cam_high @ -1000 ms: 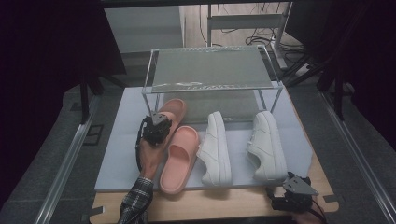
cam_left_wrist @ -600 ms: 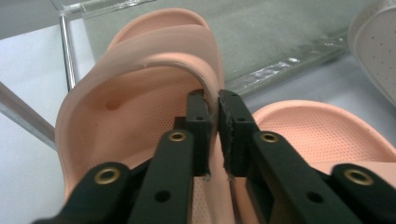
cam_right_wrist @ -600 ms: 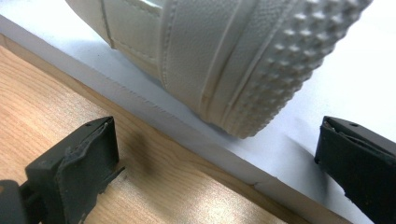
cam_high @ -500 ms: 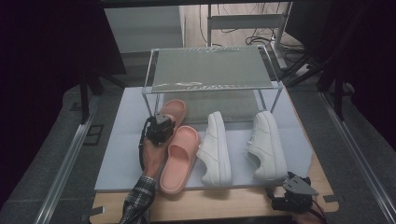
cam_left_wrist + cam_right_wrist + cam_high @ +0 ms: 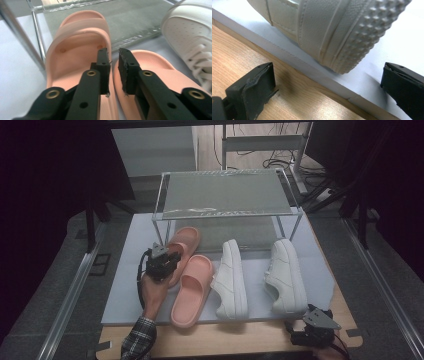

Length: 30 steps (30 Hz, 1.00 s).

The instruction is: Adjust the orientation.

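My left hand-held gripper (image 5: pixel 162 261) has shifted a little since a second ago, easing along the far pink slipper (image 5: pixel 181 245), while my right hand-held gripper (image 5: pixel 314 330) sits in the same spot at the near right desk (image 5: pixel 235 342) edge. Shoes themselves have not changed place.

Left jaws have just been closing a touch after opening; in the left gripper view they stand close together with a thin gap, nothing clamped between the pads. Tips hang over the seam where the far pink slipper (image 5: pixel 77 50) meets the near pink slipper (image 5: pixel 155 72). The two slippers lie side by side, touching or almost so; can't tell which.

Far pink slipper: toe tucked under the front edge of the clear shoe rack (image 5: pixel 227 192), just beside its left front leg. Near pink slipper (image 5: pixel 192 290) lies closer to me, heel near the front edge of the grey mat (image 5: pixel 125 290).

Left white sneaker (image 5: pixel 231 279) lies just right of the near slipper, on its side. Right white sneaker (image 5: pixel 286 276) lies apart from it, farther right, also on the mat.

Right jaws stand wide apart in the right gripper view, holding nothing. Between them, farther off, the heel of the right white sneaker (image 5: pixel 329 27) rests on the mat's edge, with bare wood of the desk (image 5: pixel 242 50) below.
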Tool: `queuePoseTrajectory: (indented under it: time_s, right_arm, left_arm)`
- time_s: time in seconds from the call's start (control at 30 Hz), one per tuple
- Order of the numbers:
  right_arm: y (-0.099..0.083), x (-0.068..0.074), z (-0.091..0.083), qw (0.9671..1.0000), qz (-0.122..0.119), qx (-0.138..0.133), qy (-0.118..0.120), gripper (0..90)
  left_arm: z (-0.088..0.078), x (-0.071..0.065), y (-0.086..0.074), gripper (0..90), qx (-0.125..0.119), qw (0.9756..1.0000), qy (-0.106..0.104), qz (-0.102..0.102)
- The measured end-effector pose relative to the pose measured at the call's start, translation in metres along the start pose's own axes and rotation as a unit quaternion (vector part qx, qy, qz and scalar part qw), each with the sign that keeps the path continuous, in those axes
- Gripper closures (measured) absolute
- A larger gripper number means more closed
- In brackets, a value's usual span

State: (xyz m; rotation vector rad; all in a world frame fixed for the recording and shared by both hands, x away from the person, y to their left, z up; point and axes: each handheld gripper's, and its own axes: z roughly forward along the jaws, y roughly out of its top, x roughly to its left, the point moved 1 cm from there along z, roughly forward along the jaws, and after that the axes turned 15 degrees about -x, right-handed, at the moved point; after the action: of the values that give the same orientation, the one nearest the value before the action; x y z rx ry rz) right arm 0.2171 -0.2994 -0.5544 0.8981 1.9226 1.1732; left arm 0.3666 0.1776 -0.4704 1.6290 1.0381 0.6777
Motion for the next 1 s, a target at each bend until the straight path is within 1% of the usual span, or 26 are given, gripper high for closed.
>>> queuePoseTrajectory:
  time_s: [0.07,0.13,0.2,0.4,0.5,0.63,0.73,0.77,0.8,0.9,1.0]
  right_arm:
    - [0.000,0.000,0.000,1.0000,0.000,0.000,0.000,0.0]
    - [0.000,0.000,0.000,1.0000,0.000,0.000,0.000,0.0]
    - [0.000,0.000,0.000,1.0000,0.000,0.000,0.000,0.0]
    - [0.000,0.000,0.000,1.0000,0.000,0.001,-0.002,0.0]
    - [0.000,0.000,0.000,1.0000,0.000,0.001,-0.002,0.0]
    - [0.000,0.000,0.000,1.0000,0.000,0.002,-0.002,0.0]
    - [0.000,0.000,0.000,1.0000,0.000,0.002,-0.003,0.0]
    - [0.000,0.000,0.000,1.0000,0.001,0.002,-0.003,0.0]
    - [0.000,0.000,0.000,1.0000,0.001,0.002,-0.003,0.0]
    - [0.000,0.000,0.000,1.0000,0.001,0.002,-0.003,0.0]
    - [0.000,0.000,0.000,1.0000,0.001,0.002,-0.003,0.0]
  left_arm:
    - [-0.008,0.003,-0.001,85.2,0.002,1.0000,-0.004,-0.006]
    - [-0.016,0.007,-0.003,86.7,0.003,0.9998,-0.014,-0.013]
    - [-0.023,0.009,-0.004,89.0,0.004,0.9997,-0.017,-0.017]
    - [-0.046,0.015,-0.013,89.4,0.006,0.9995,-0.023,-0.022]
    - [-0.056,0.018,-0.019,89.4,0.012,0.9991,-0.030,-0.026]
    - [-0.070,0.021,-0.031,89.5,0.018,0.9990,-0.026,-0.030]
    - [-0.079,0.022,-0.041,89.5,0.026,0.9991,-0.018,-0.028]
    - [-0.083,0.022,-0.048,89.5,0.032,0.9992,-0.012,-0.022]
    - [-0.083,0.022,-0.048,89.5,0.032,0.9992,-0.012,-0.022]
    - [-0.087,0.023,-0.059,89.5,0.039,0.9990,-0.005,-0.023]
    - [-0.086,0.023,-0.067,89.5,0.045,0.9987,-0.002,-0.025]
